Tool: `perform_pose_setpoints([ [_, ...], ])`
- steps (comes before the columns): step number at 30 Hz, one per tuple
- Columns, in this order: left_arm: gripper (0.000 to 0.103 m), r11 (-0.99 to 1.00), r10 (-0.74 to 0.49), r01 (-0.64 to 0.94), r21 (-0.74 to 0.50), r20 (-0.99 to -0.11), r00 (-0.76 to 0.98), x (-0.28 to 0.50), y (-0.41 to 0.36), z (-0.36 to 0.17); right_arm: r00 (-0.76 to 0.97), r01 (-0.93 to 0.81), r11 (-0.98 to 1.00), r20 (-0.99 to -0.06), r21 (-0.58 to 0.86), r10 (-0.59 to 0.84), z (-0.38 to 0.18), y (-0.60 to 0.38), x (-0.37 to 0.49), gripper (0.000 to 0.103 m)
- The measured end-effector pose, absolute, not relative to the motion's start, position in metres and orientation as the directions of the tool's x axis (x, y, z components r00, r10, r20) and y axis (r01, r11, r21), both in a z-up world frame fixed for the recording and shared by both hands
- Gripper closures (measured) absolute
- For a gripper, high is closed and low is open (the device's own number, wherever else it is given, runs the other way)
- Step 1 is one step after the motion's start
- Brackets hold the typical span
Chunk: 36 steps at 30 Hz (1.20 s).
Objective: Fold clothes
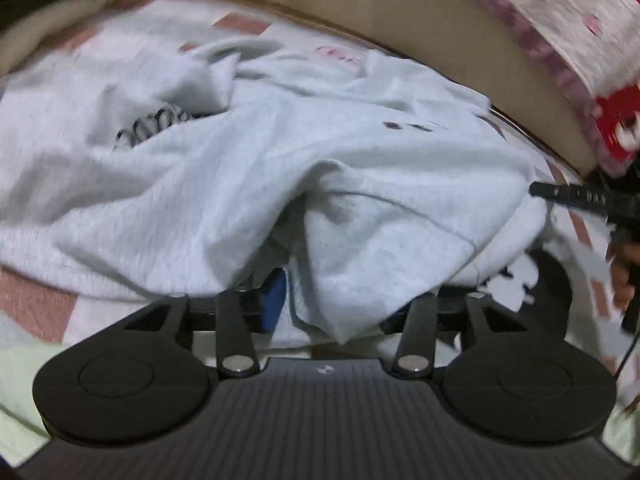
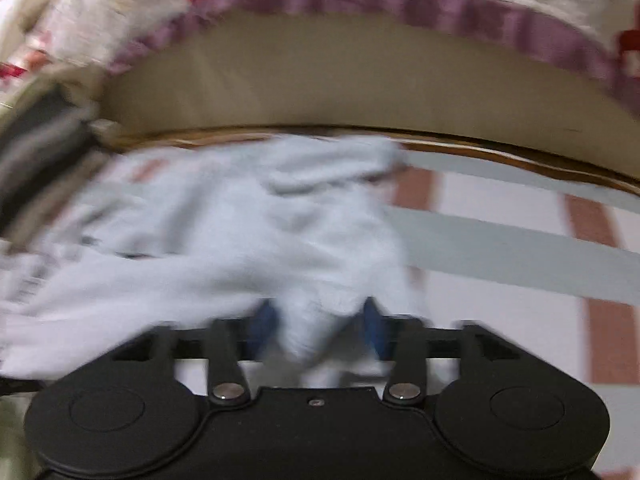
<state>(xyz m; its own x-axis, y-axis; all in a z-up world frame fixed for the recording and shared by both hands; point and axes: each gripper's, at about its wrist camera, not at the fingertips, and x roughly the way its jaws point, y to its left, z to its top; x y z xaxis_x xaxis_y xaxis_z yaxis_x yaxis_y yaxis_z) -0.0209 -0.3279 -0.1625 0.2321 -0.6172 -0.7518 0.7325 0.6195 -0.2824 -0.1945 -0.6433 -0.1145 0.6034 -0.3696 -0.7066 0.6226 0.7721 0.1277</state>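
Note:
A pale grey garment [image 1: 248, 168] with dark print lies crumpled on a striped bed sheet [image 1: 36, 300]. One fold of it droops between the blue pads [image 1: 276, 300] of my left gripper [image 1: 332, 308], whose jaws stand apart; the right pad is hidden under cloth. In the blurred right wrist view, the garment [image 2: 224, 248] spreads to the left. A bunched end of it sits between the blue pads [image 2: 264, 328] of my right gripper [image 2: 320, 332], jaws apart and not pressing it. The right gripper [image 1: 580, 196] also shows at the right edge of the left wrist view, held by a hand [image 1: 624, 276].
A beige headboard [image 2: 340, 84] curves across the back, with a pink-edged, red-patterned blanket [image 2: 460, 4] above it. The sheet [image 2: 520, 248] with brown and grey stripes runs bare to the right of the garment. Dark folded cloth [image 2: 36, 152] lies at far left.

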Motion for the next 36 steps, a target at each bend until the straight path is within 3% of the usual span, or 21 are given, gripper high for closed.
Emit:
perform_pose_setpoints([
  [3,0.04,0.589,-0.61,0.778,-0.219,-0.752,0.25,-0.03,-0.336,-0.165,0.611,0.666,0.732,-0.668,0.143,-0.425,-0.11,-0.644,-0.226,0.034],
  [5,0.039,0.578,-0.609,0.794,-0.186,-0.746,0.269,-0.033,-0.339,-0.166,0.671,0.624,0.739,-0.658,0.252,-0.342,-0.105,-0.641,-0.245,0.034],
  [7,0.057,0.566,-0.588,0.814,-0.131,-0.756,0.287,-0.036,-0.345,-0.166,0.744,0.516,0.776,-0.639,0.363,-0.196,-0.1,-0.629,-0.259,0.034],
  [8,0.099,0.556,-0.558,0.827,-0.087,-0.776,0.294,-0.037,-0.349,-0.164,0.768,0.457,0.793,-0.628,0.402,-0.124,-0.1,-0.62,-0.262,0.034],
  [9,0.097,0.543,-0.527,0.838,-0.043,-0.795,0.301,-0.038,-0.354,-0.161,0.778,0.405,0.813,-0.625,0.419,-0.065,-0.102,-0.61,-0.261,0.034],
  [12,0.097,0.554,-0.569,0.813,-0.18,-0.794,0.212,-0.028,-0.346,-0.135,0.765,0.278,0.868,-0.641,0.411,0.059,-0.112,-0.575,-0.249,0.034],
  [14,0.097,0.551,-0.638,0.787,-0.277,-0.748,0.184,-0.026,-0.334,-0.112,0.728,0.224,0.904,-0.679,0.363,0.092,-0.119,-0.552,-0.237,0.033],
  [17,0.097,0.514,-0.747,0.735,-0.442,-0.652,0.131,-0.026,-0.311,-0.078,0.665,0.184,0.969,-0.747,0.165,0.001,-0.124,-0.517,-0.213,0.033],
  [22,0.097,0.411,-0.881,0.621,-0.667,-0.465,0.084,-0.04,-0.273,-0.038,0.757,0.072,0.995,-0.654,0.062,-0.015,-0.098,-0.48,-0.201,0.033],
  [26,0.097,0.385,-0.914,0.564,-0.73,-0.388,0.122,-0.055,-0.25,-0.028,0.817,-0.058,0.947,-0.53,0.317,0.227,-0.083,-0.484,-0.199,0.029],
  [30,0.098,0.377,-0.919,0.529,-0.76,-0.378,0.113,-0.067,-0.232,-0.022,0.804,-0.123,0.783,-0.401,0.609,0.439,-0.084,-0.495,-0.203,0.028],
  [32,0.098,0.39,-0.912,0.531,-0.752,-0.396,0.109,-0.078,-0.221,-0.014,0.764,-0.185,0.737,-0.377,0.65,0.524,-0.079,-0.491,-0.205,0.028],
  [36,0.098,0.411,-0.888,0.578,-0.705,-0.452,0.08,-0.111,-0.186,-0.001,0.68,-0.285,0.744,-0.419,0.604,0.601,-0.055,-0.479,-0.216,0.028],
])
